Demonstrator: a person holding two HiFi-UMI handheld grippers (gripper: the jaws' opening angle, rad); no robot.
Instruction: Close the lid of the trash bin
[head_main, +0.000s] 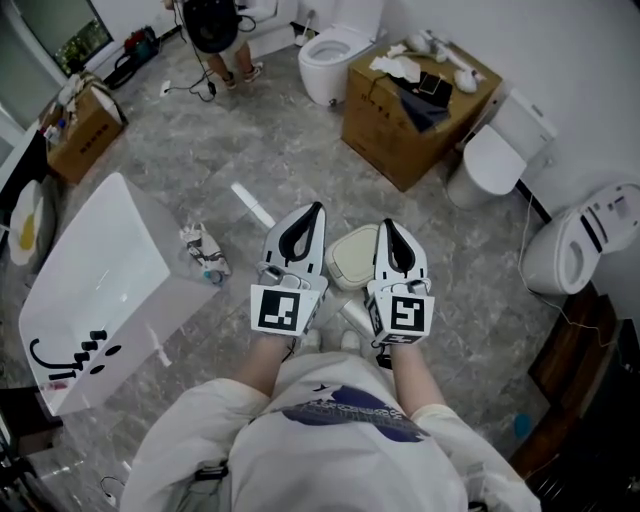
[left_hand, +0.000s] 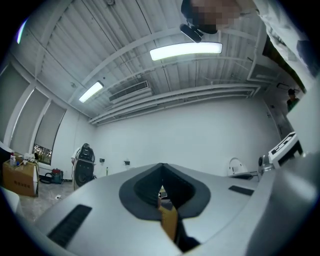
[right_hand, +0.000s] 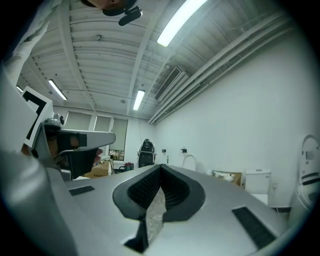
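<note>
Seen from the head camera, a small trash bin with a cream lid (head_main: 350, 258) stands on the grey marble floor just in front of my feet. The lid lies flat over the bin. My left gripper (head_main: 316, 208) hangs above the bin's left side and my right gripper (head_main: 386, 224) above its right side. Neither touches the bin. Both are shut with nothing between the fingers. Each gripper view looks level across the room, with the left gripper (left_hand: 161, 165) and the right gripper (right_hand: 160, 167) closed to a point. The bin is not in those views.
A white tub (head_main: 90, 285) lies at the left, with a crumpled glove (head_main: 204, 250) and a white strip (head_main: 252, 205) on the floor beside it. Behind stand a cardboard box (head_main: 400, 125) and several toilets (head_main: 495, 155). Another person (head_main: 214, 30) stands at the back.
</note>
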